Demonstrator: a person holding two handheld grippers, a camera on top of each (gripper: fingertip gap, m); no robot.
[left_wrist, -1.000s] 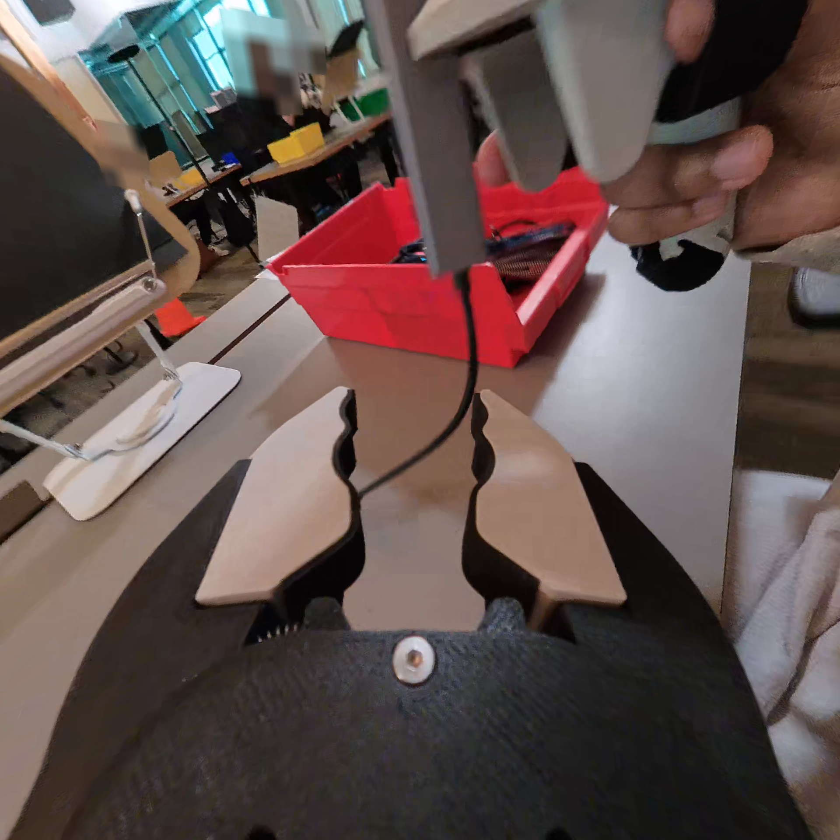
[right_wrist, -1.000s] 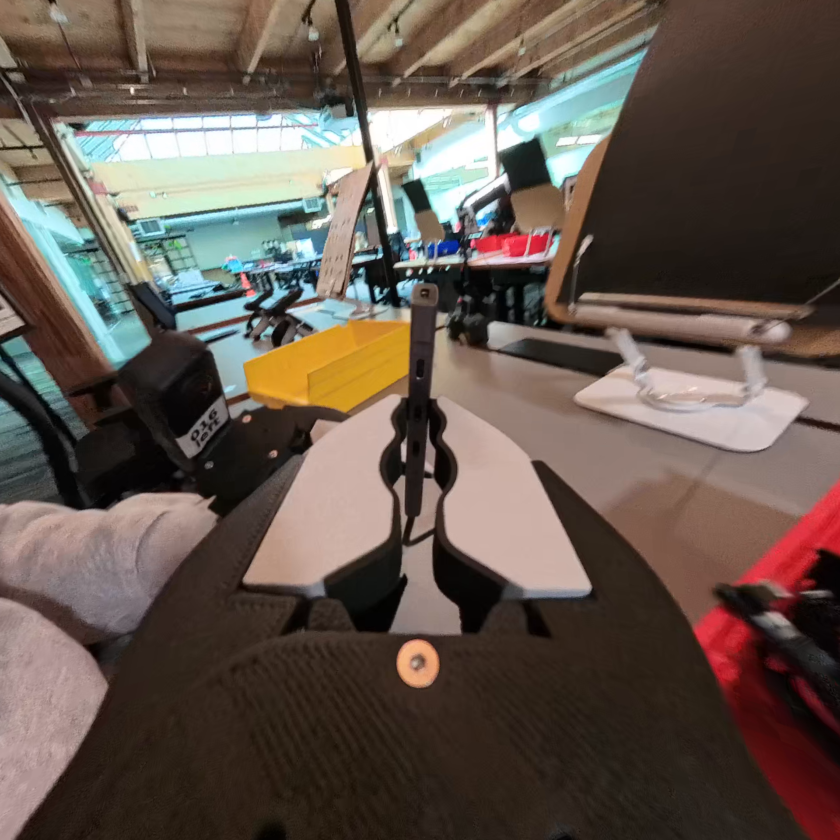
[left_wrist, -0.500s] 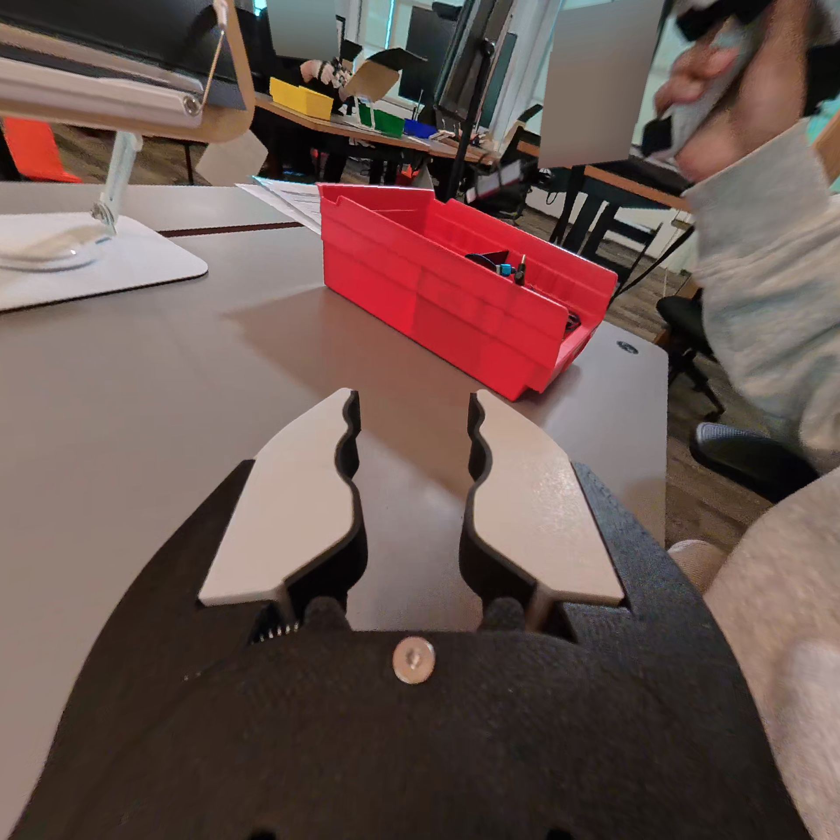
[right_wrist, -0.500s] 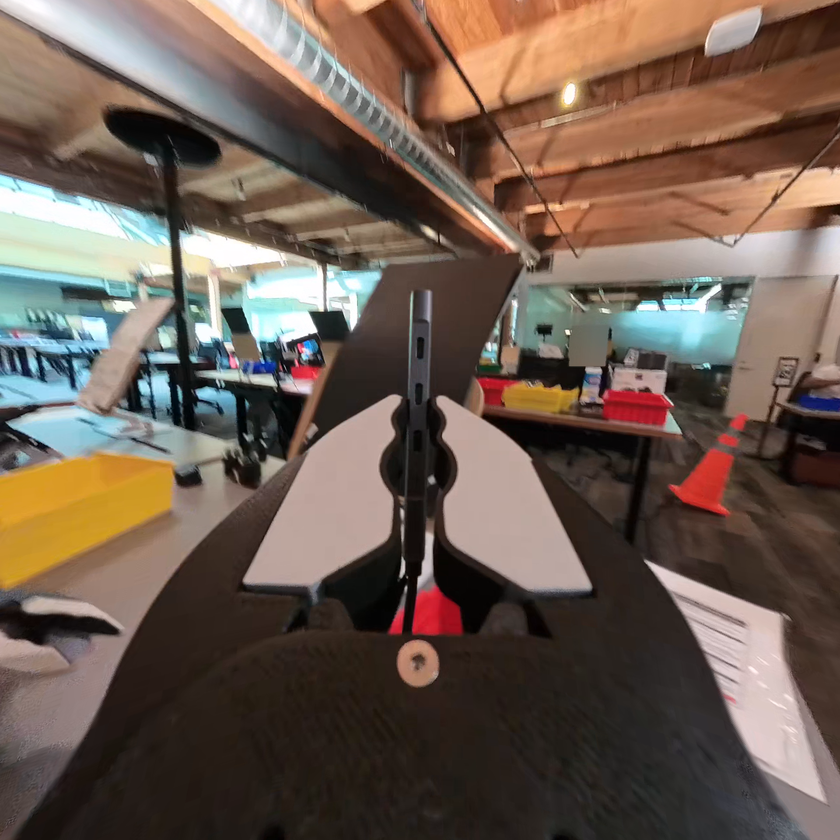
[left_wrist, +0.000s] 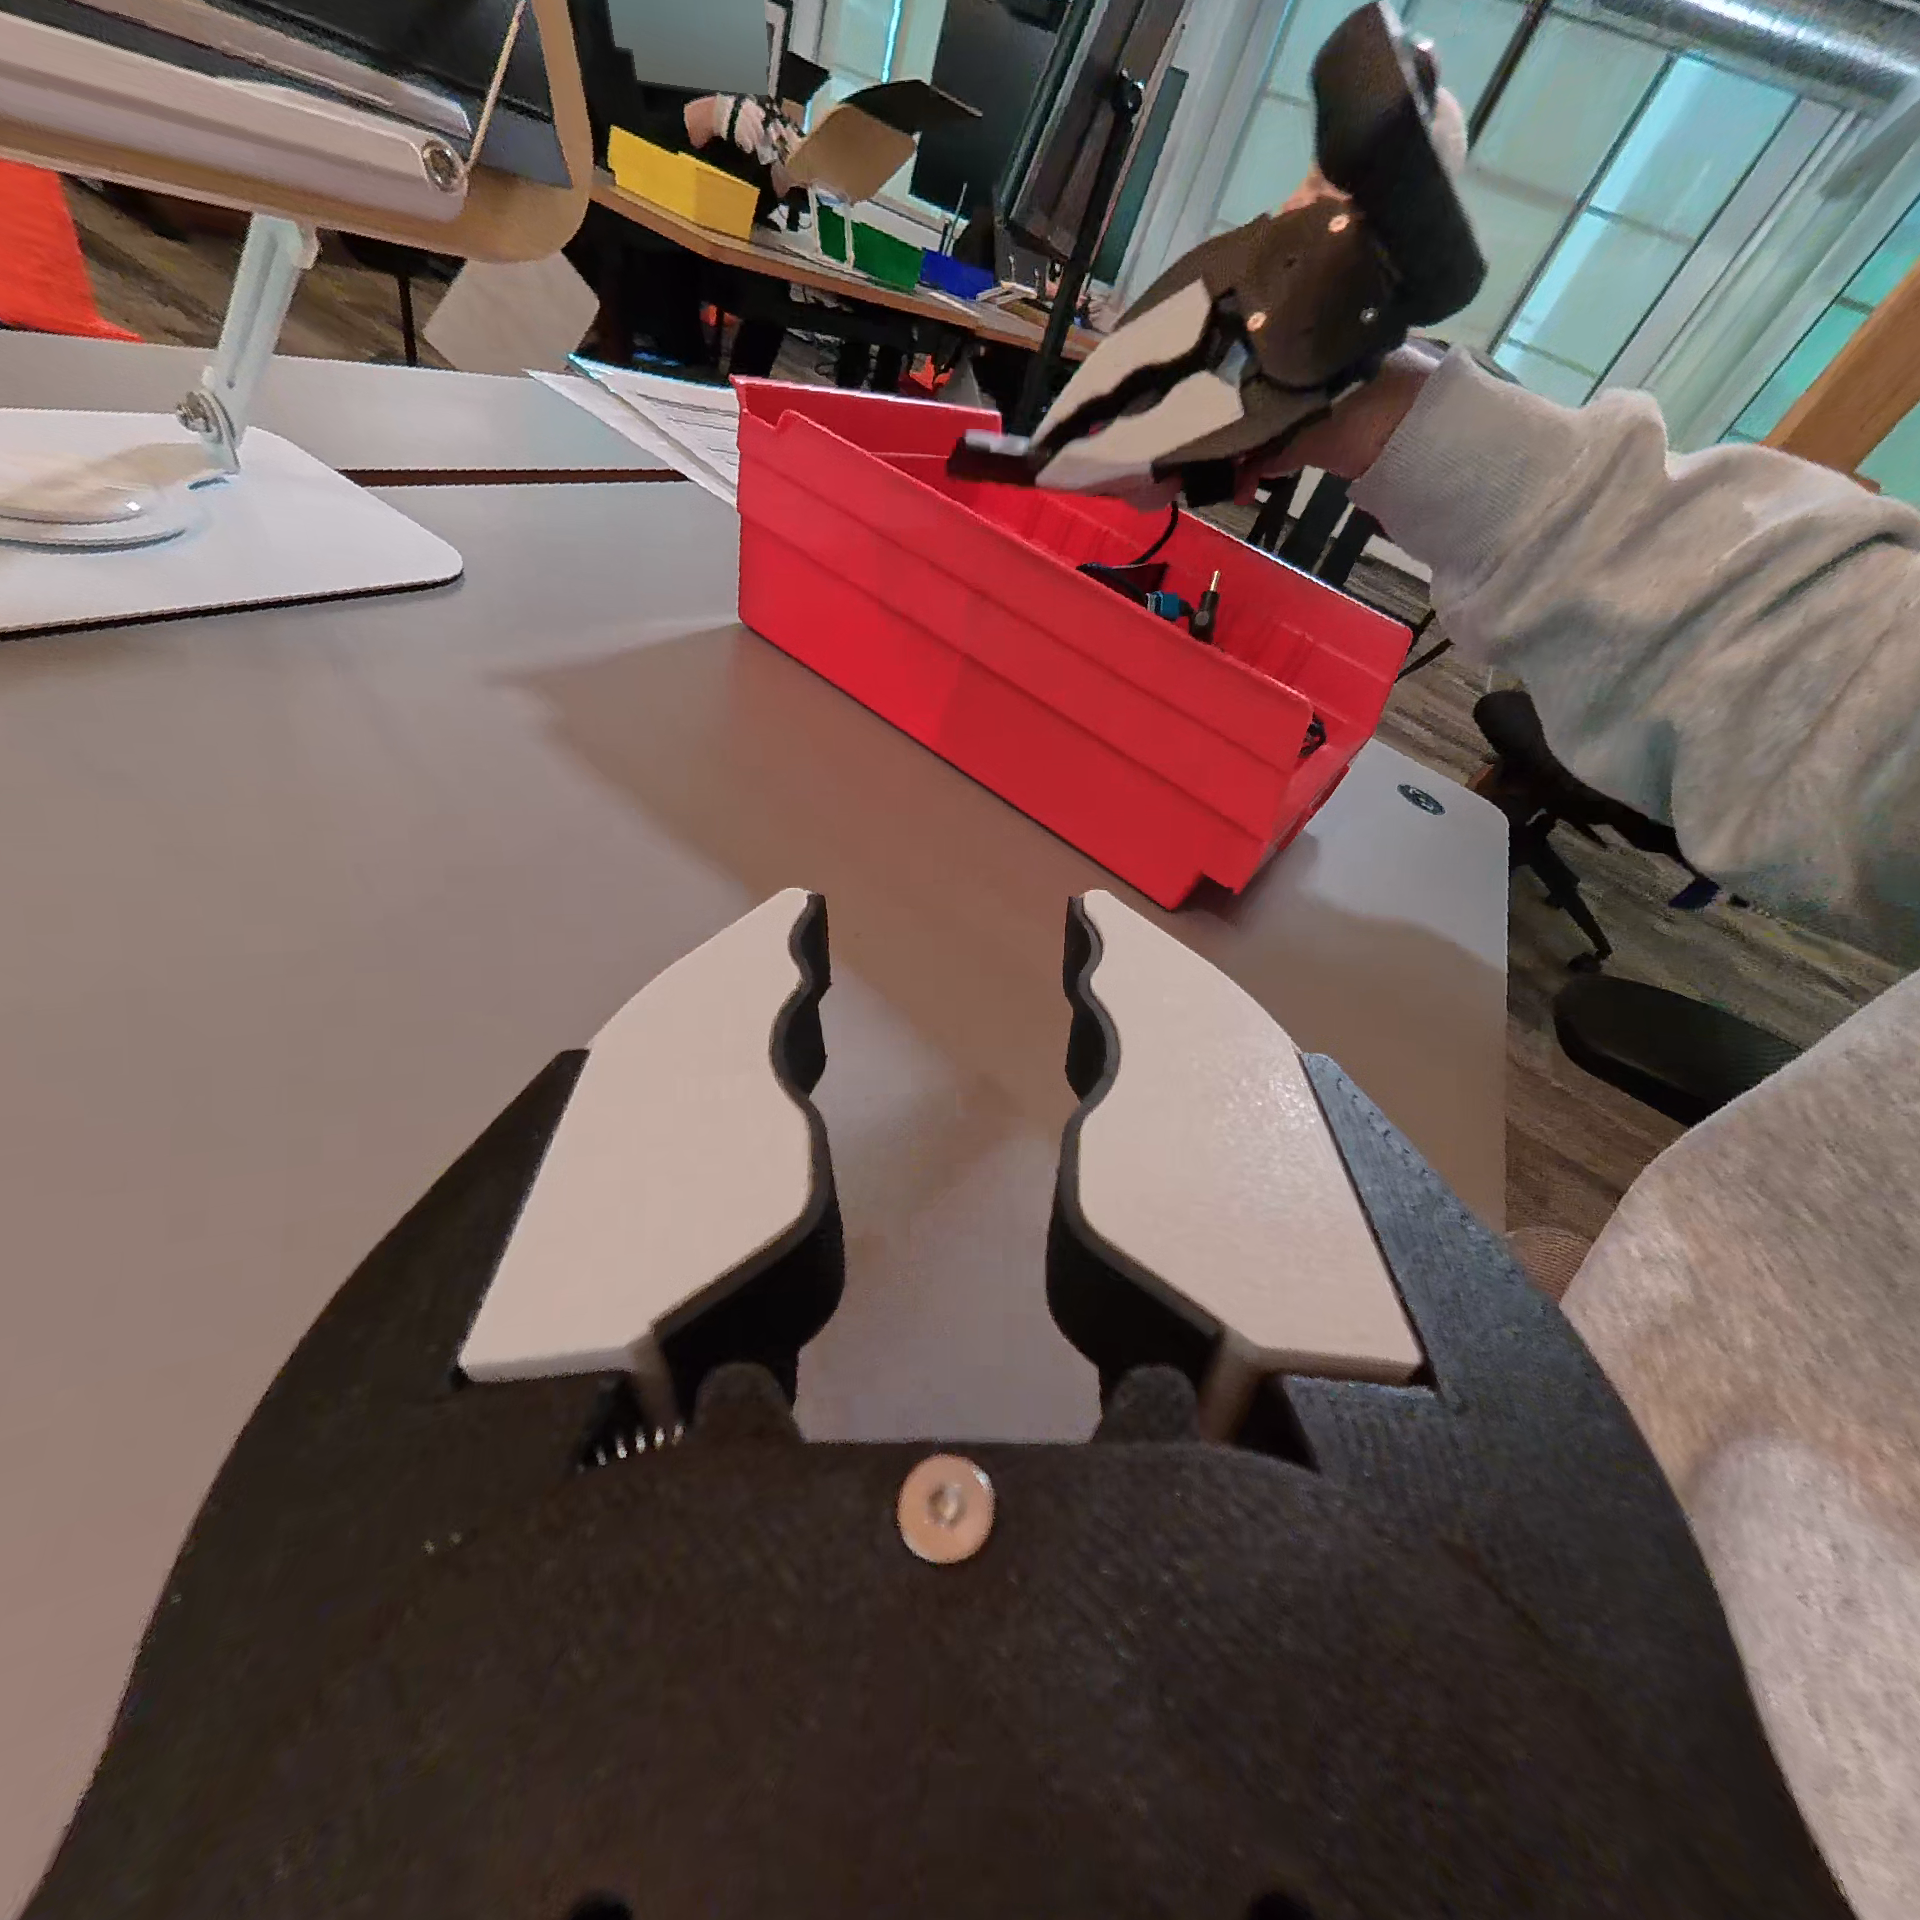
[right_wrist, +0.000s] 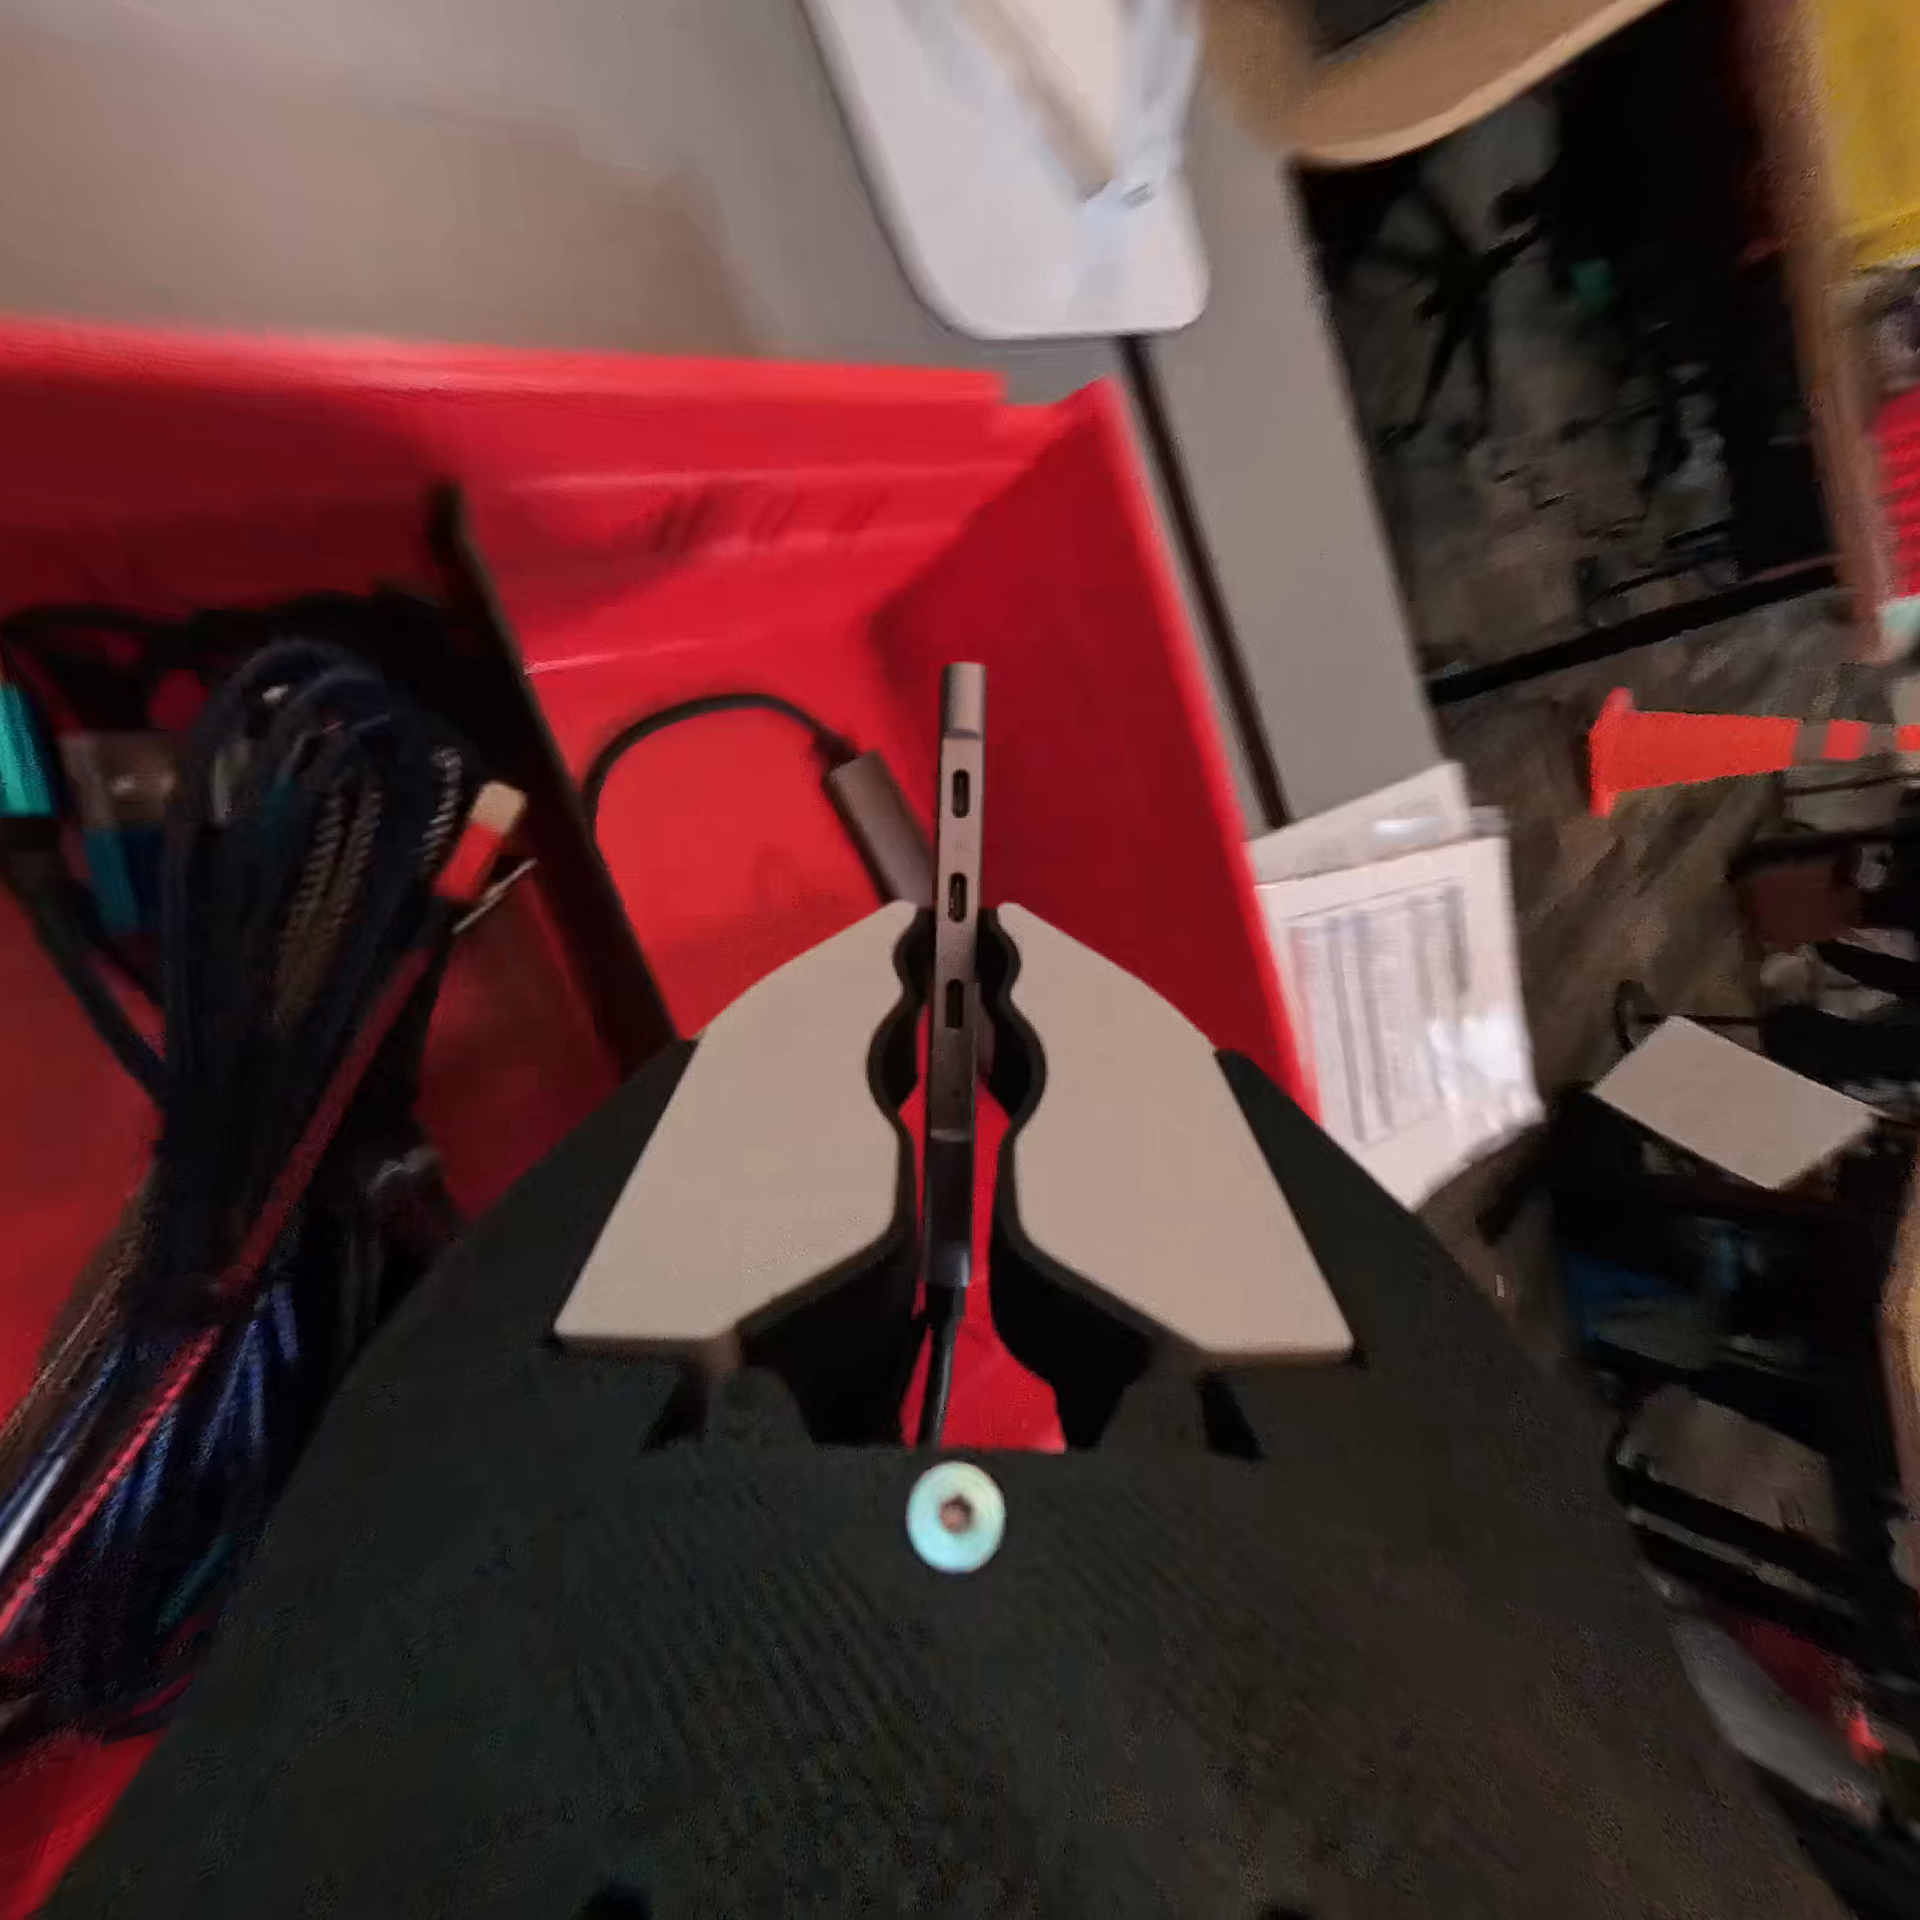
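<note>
My right gripper (right_wrist: 958, 914) is shut on a slim grey USB hub (right_wrist: 958, 831), held edge-up with its black cable (right_wrist: 707, 717) trailing into the red bin (right_wrist: 727, 499) below. In the left wrist view the right gripper (left_wrist: 1023, 457) hovers over the far end of the red bin (left_wrist: 987, 665), the hub (left_wrist: 987, 457) sticking out of its tips. My left gripper (left_wrist: 945, 925) is open and empty, low over the grey table (left_wrist: 364, 831), short of the bin.
A bundle of braided cables (right_wrist: 260, 883) fills the bin's left compartment behind a black divider (right_wrist: 540, 790). A white stand base (left_wrist: 208, 530) holds a tilted board at the left. Papers (right_wrist: 1392, 987) lie beyond the bin. The table edge (left_wrist: 1496, 1039) is to the right. Spacing between my two grippers at the tips: around 35 centimeters.
My right gripper has swung from pointing up at the room down over the red bin, still holding the hub. My left gripper has stayed open, the view shifting slightly.
</note>
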